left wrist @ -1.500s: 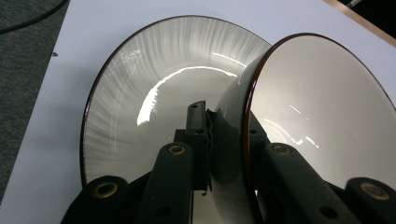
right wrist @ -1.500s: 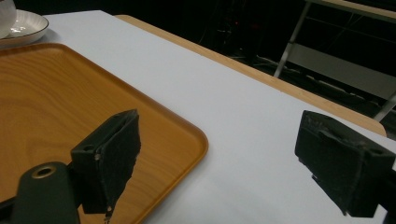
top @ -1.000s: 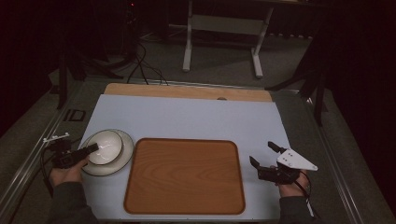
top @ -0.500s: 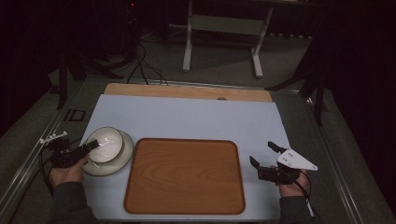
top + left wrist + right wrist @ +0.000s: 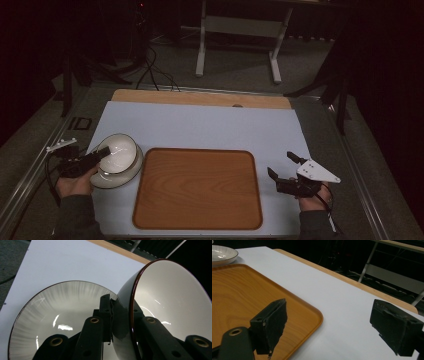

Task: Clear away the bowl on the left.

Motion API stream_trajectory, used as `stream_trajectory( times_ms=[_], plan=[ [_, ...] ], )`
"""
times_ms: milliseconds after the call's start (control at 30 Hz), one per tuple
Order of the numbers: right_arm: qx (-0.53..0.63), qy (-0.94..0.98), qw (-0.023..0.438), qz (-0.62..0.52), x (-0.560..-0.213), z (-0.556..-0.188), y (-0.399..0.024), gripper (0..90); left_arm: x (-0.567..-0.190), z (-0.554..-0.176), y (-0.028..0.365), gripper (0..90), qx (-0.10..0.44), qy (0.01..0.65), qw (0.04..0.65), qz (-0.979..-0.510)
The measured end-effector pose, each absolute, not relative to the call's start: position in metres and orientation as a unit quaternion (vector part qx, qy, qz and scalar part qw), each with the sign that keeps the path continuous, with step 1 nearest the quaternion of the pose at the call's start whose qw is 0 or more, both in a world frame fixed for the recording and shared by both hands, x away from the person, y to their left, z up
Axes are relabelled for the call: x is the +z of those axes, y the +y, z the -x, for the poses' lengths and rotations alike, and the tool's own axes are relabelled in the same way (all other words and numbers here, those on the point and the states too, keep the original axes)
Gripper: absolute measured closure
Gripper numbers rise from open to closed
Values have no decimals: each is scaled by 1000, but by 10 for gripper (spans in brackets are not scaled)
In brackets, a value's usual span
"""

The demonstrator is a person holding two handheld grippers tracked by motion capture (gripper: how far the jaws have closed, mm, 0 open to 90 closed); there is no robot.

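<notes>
High view: the left tongs grip a white bowl by its rim, tilted above a plate.
In the left gripper view the tongs are clamped on the bowl's wall, one jaw inside and one outside, over the ribbed plate on the tabletop. The right tongs rest with jaws wide apart and nothing between them, just beside the wooden tray.

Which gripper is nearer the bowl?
Left. The left gripper is clamped on the rim of the bowl, holding it tilted over the plate. The right gripper sits open across the tray, far from the bowl.
</notes>
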State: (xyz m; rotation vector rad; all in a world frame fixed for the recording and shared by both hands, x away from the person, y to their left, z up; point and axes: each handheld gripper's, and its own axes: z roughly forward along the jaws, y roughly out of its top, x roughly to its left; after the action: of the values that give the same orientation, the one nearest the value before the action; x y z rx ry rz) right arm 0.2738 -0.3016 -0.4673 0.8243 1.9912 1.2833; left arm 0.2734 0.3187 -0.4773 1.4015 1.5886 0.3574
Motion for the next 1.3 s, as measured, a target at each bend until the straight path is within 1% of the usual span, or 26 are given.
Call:
stream_trajectory(
  times_ms=[133, 467, 767, 1300],
  plan=[
    [487, 754, 311, -312, -467, -274, -302, 137, -473, -272, 316, 803, 146, 644, 488, -572],
    [487, 754, 311, -312, -467, -274, -302, 137, -463, -272, 303, 803, 147, 622, 491, -592],
    [490, 752, 311, -313, -467, -273, -302, 137, -456, -271, 296, 802, 144, 610, 501, -596],
    [490, 751, 312, -313, -466, -273, -303, 137, -449, -272, 276, 802, 135, 597, 498, -615]
  ],
)
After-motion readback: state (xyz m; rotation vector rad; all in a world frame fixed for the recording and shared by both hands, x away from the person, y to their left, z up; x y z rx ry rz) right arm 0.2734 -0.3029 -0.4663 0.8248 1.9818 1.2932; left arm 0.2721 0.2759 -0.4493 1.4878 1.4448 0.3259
